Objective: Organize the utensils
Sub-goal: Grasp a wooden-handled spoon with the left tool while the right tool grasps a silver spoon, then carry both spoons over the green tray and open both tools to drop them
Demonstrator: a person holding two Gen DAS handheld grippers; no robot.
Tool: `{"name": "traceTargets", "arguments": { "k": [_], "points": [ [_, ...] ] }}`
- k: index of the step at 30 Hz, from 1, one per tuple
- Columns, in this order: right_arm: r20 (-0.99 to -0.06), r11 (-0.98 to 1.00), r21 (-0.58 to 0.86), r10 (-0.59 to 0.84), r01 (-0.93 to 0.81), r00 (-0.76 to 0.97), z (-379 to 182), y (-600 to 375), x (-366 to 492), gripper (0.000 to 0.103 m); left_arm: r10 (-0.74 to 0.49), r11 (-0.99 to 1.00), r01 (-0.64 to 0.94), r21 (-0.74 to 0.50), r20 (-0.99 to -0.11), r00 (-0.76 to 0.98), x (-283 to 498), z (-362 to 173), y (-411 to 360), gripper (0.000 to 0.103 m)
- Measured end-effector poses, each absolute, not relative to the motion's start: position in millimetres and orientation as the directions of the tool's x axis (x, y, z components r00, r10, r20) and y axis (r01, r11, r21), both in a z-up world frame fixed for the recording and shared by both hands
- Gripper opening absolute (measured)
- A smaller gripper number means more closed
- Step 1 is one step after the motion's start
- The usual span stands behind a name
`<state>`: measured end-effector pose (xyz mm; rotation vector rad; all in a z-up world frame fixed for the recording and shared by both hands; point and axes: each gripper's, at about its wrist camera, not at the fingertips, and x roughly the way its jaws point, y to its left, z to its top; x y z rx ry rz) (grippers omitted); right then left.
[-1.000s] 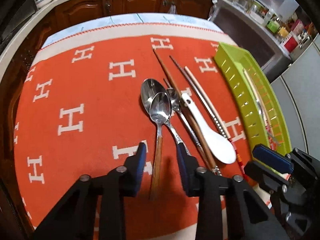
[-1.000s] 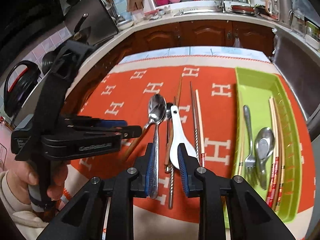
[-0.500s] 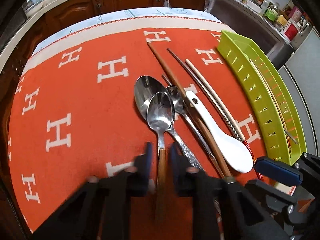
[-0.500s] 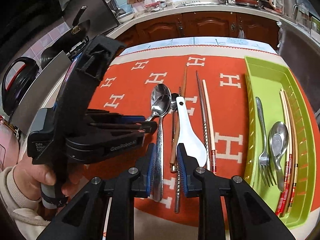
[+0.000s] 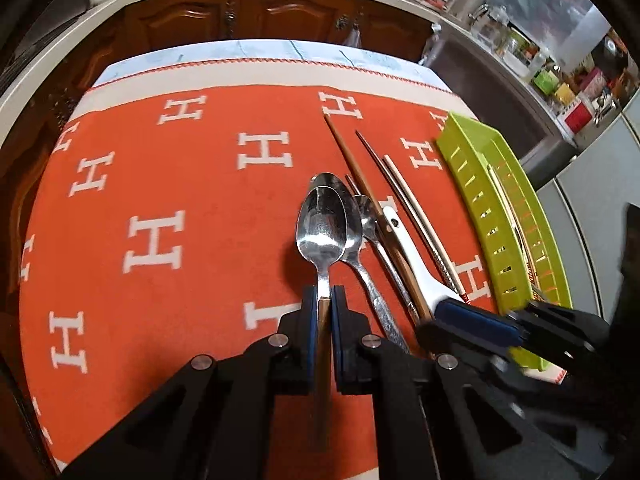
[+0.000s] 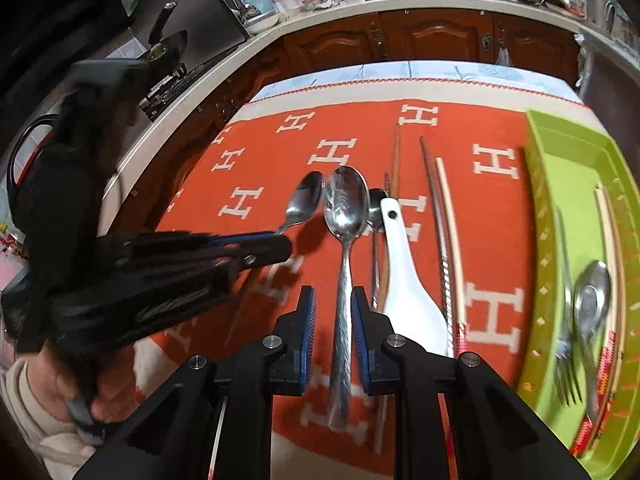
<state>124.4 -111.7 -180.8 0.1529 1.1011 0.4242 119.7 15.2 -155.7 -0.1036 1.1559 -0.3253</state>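
Left tool (image 5: 320, 300): pads closed on the wood-handled spoon (image 5: 321, 224), gripping it where the steel neck is meeting the brown handle; bowl pointing away, lying over the bowl of a second spoon.

Right tool (image 6: 333, 300): jaws having just been closing, standing either side of the patterned steel spoon (image 6: 346, 204); a narrow gap is showing on both sides of the handle, pads not pressing it.

Orange cloth (image 5: 160, 184), white H pattern: covering the tabletop and carrying all loose utensils.

Crowding the patterned spoon on its right: a small dark-bowled spoon (image 6: 375, 204), a brown wooden chopstick (image 6: 396, 160), and the white ceramic spoon (image 6: 404, 280), its bowl sitting just beside the right tool's right finger. Beyond it, a metal chopstick (image 6: 434, 200) and a cream chopstick (image 6: 450, 208) are lying side by side.

Green tray (image 6: 568, 148): sitting at the cloth's right edge, holding a fork (image 6: 566, 344), a steel spoon (image 6: 592, 300) and further chopsticks (image 6: 610, 240).

A hand (image 6: 60, 384) in a cream sleeve is holding the left tool's handle at lower left, the tool's body blurred.
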Motion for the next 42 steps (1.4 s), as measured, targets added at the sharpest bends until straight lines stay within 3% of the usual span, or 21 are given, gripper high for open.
{"name": "traceTargets", "arguments": {
  "k": [10, 16, 18, 31, 42],
  "points": [
    [-0.908, 0.947, 0.183, 0.266, -0.263, 0.325, -220, -75, 166, 0.011, -0.327, 0.945, 0.12, -0.304, -0.876, 0.354, 113, -161, 50, 0.004],
    [-0.917, 0.943, -0.051, 0.086, -0.33, 0.39, -223, -41, 163, 0.008, -0.335, 0.941, 0.088, -0.326, -0.876, 0.348, 111, -167, 65, 0.004],
    [-0.916, 0.943, -0.07, 0.069, -0.325, 0.395, -222, -37, 162, 0.008, -0.34, 0.94, 0.085, -0.332, -0.872, 0.352, 109, -166, 67, 0.004],
    [-0.818, 0.9, 0.391, 0.436, -0.192, 0.375, -190, -103, 128, 0.007, -0.341, 0.94, 0.119, -0.321, -0.859, 0.382, 96, -138, 56, 0.004],
    [-0.7, 0.849, 0.519, 0.489, -0.099, 0.521, -129, -188, 82, 0.007, -0.388, 0.917, 0.239, -0.318, -0.848, 0.362, 92, -101, -14, 0.004]
  ]
}}
